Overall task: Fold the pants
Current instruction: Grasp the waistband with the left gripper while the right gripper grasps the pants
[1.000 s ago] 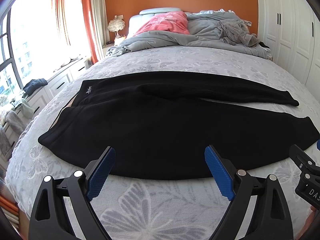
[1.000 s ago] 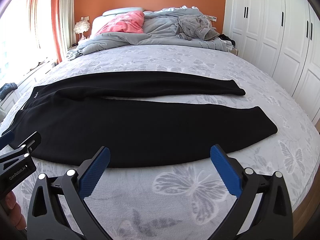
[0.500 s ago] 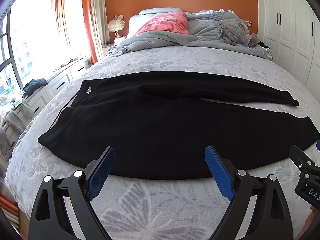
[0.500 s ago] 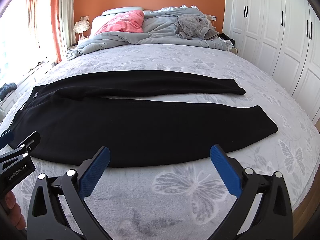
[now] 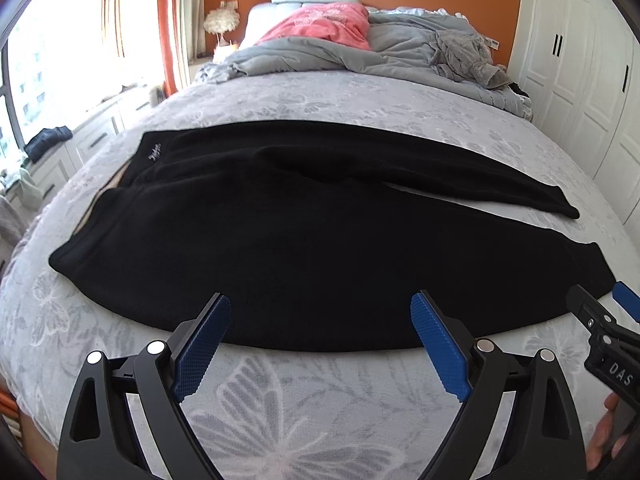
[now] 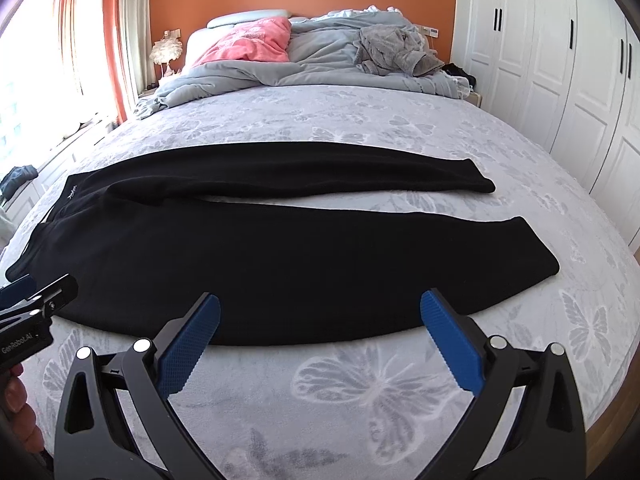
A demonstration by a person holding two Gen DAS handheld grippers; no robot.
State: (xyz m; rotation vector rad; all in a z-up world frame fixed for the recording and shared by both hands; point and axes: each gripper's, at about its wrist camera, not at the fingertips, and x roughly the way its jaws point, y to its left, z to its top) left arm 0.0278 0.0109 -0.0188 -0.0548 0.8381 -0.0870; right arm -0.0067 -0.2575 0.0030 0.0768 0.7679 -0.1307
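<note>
So both claws were wide open and holding nothing: the left gripper [image 5: 320, 344] and the right gripper [image 6: 320, 344] hung just off the near edge of the pants [image 6: 256, 256], over the butterfly-print bedspread [image 6: 360, 392].

The black pants lay flat across the bed, waistband [image 5: 120, 184] to the left and cuffs to the right, with the two legs splayed apart into a narrow V.

My take: pinch the near leg's edge at two well-spaced spots, one toward the waist and one toward the cuff [image 6: 536, 248], then lift evenly and lay it onto the far leg [image 6: 360, 172] so the seams line up. Grabbing bedspread along with it would be the easy mistake.

No containers anywhere, just a rumpled grey duvet [image 6: 280, 64] and a pink pillow [image 6: 248, 40] at the far end.
</note>
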